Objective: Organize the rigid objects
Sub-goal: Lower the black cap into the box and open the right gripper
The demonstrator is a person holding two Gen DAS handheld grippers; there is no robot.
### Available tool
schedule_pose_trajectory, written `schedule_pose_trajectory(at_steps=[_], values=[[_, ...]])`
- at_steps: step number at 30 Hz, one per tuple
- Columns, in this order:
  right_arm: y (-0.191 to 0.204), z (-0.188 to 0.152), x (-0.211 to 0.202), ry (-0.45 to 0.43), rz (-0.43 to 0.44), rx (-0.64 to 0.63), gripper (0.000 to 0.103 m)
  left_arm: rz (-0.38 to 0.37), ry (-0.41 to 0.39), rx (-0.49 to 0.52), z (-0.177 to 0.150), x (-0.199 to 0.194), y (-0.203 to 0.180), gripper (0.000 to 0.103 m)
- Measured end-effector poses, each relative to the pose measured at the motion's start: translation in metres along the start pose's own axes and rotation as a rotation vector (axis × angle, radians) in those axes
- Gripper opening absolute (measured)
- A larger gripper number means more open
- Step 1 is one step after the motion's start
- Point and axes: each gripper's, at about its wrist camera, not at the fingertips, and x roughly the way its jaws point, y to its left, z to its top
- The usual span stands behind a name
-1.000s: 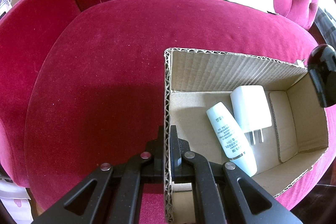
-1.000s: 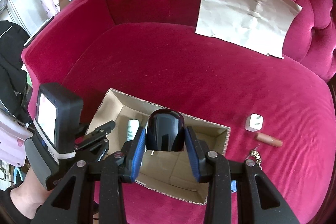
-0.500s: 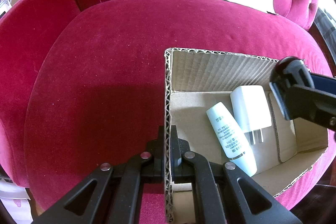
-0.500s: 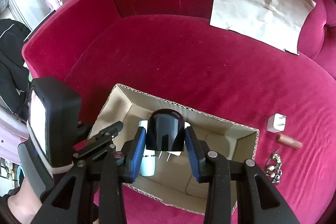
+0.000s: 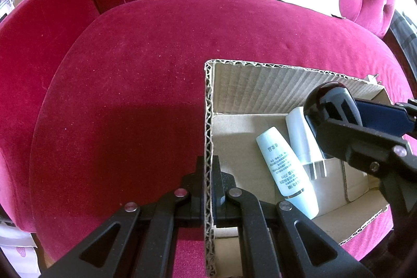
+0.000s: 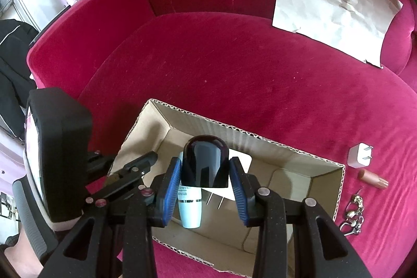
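Left tool clamps the cardboard box wall to steady it while right tool holds glossy black object above it for drop-in.

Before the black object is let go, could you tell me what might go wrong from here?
The glossy black object in the right gripper hangs over the pale blue tube and white charger, so it may land on them. The left gripper pinches only one wall of the cardboard box; a knock might tilt it.
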Motion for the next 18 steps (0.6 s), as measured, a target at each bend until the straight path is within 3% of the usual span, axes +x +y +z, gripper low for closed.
schedule_pose_trajectory(at_steps=[7,11,13,15,18], values=[[0.001,0.001,-0.001,-0.014,-0.008,-0.01,0.041,0.0,0.002,0.0,0.001,0.001,-0.002,0.004],[-0.003,0.002,-0.003,-0.024,-0.012,-0.002,0.049,0.0,0.0,0.0,-0.002,-0.002,-0.001,0.004],[-0.006,0.002,-0.004,-0.028,-0.03,0.001,0.057,0.0,0.0,-0.001,-0.003,-0.002,-0.001,0.004],[-0.009,0.003,-0.005,-0.033,-0.034,0.01,0.077,0.001,0.0,-0.001,-0.004,-0.003,-0.002,0.004],[-0.013,0.004,-0.008,-0.049,-0.043,0.018,0.089,0.002,0.0,-0.002,-0.005,-0.003,-0.004,0.003]])
